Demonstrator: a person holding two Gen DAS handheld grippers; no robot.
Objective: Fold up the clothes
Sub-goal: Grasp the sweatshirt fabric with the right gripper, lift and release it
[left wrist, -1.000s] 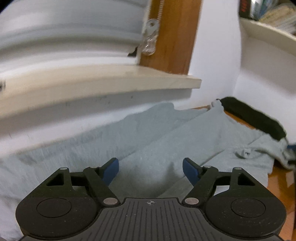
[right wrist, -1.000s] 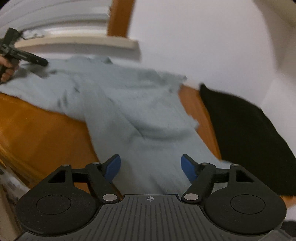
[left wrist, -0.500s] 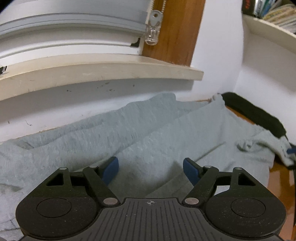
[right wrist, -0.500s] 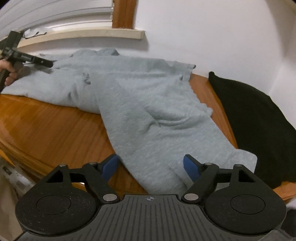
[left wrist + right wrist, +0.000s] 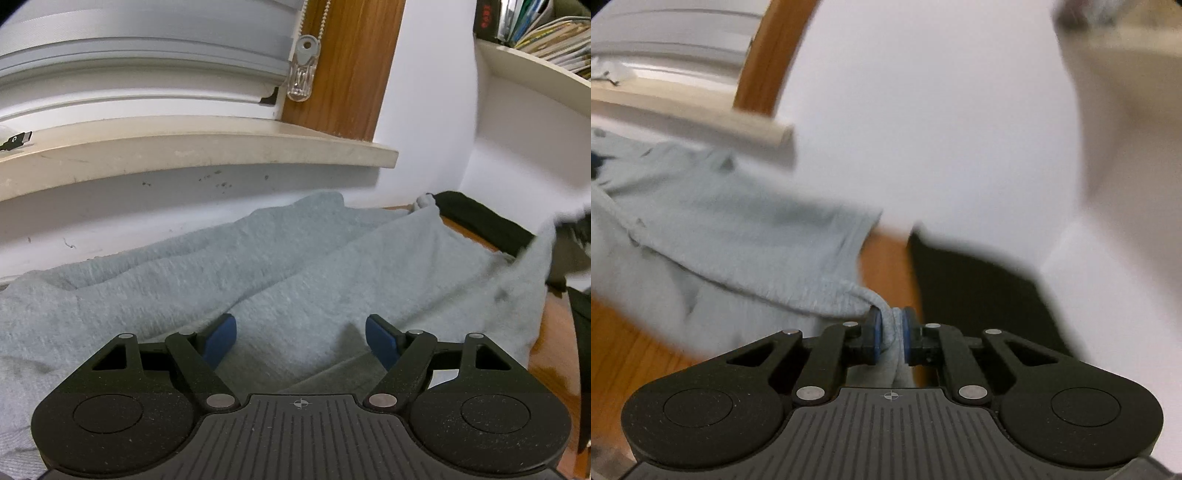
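A light grey garment [image 5: 295,280] lies spread over the wooden table [image 5: 554,343] against the white wall. My left gripper [image 5: 301,338] hovers just above its cloth, jaws wide open, nothing between the blue pads. In the right wrist view my right gripper [image 5: 892,326] is closing, its blue pads pinching a bunched edge of the grey garment [image 5: 746,229], which hangs lifted off the table. In the left wrist view that lifted end of the cloth rises at the far right, blurred.
A black garment [image 5: 979,280] lies on the table to the right of the grey one, also seen as black cloth [image 5: 476,221]. A window sill [image 5: 192,147] juts out above the table's back edge. A shelf with books [image 5: 535,44] hangs upper right.
My right gripper has closed on the near end of the grey garment and lifted it off the table. The left gripper has stayed in place, open.
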